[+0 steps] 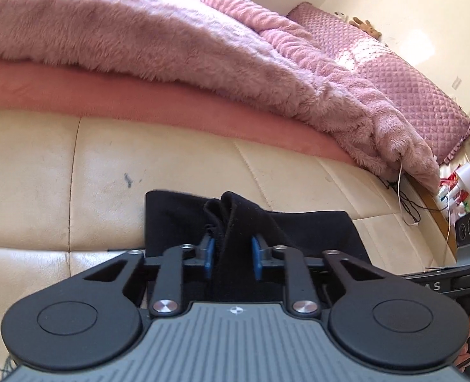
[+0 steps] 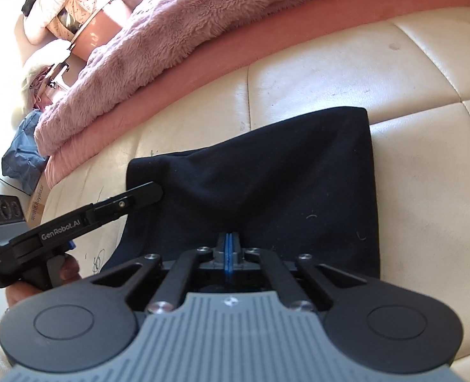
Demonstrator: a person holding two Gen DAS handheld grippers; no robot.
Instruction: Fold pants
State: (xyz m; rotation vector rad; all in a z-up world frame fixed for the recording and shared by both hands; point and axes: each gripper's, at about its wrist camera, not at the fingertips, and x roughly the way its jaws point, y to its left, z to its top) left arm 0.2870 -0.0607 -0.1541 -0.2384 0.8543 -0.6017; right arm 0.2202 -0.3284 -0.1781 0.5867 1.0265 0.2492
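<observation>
Left hand-held gripper [image 1: 233, 256]: blue pads part-closed, pinching bunched fold of black pants [image 2: 266, 172] at left edge. Pants lie folded on cream cushioned bench [image 2: 410, 165], below pink fuzzy blanket [image 1: 139, 38]. Right hand-held gripper [image 2: 229, 254]: pads pressed together at pants' near hem, seemingly clamping cloth.

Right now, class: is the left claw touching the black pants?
Touching. The left wrist view shows the left claw with bunched black pants pinched between its blue pads.

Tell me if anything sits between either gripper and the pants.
Nothing visible does. The left gripper already has a raised fold of the black fabric pants between its fingers, and the right gripper is shut at their near edge.
</observation>
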